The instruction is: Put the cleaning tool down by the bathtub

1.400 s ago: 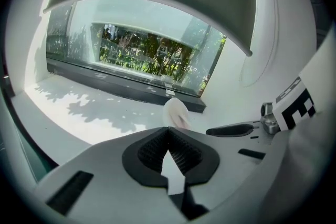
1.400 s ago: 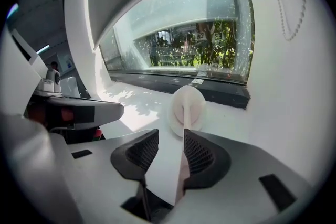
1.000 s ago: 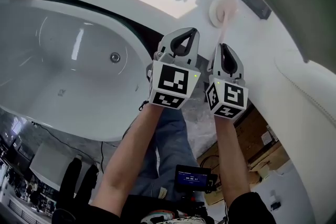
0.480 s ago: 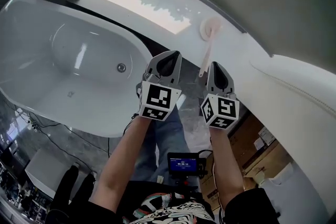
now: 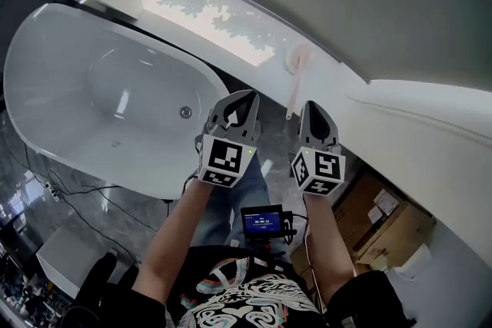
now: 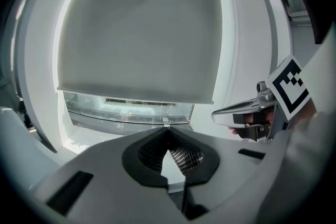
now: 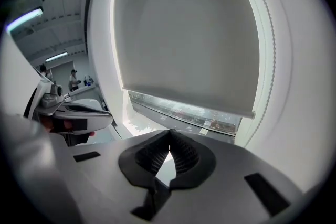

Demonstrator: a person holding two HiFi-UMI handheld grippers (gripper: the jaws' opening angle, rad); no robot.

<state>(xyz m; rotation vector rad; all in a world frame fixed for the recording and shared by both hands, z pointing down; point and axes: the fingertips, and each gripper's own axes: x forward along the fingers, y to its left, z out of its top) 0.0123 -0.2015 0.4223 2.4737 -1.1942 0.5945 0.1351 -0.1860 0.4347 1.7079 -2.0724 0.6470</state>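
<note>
Cleaning tool lay on ledge by bathtub | left gripper, right gripper closed, empty | placing looked done; only drawing clear remained.

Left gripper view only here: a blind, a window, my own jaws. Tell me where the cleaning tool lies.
Observer: The pink cleaning tool lies on the white ledge by the window, just beyond the right gripper.
Operator: Report that gripper's jaws.
Observer: They are shut, with nothing between them, so the tool is not held.
Operator: Now place the bathtub.
Observer: The bathtub sits to the left of the left gripper. The tool is outside it.
</note>
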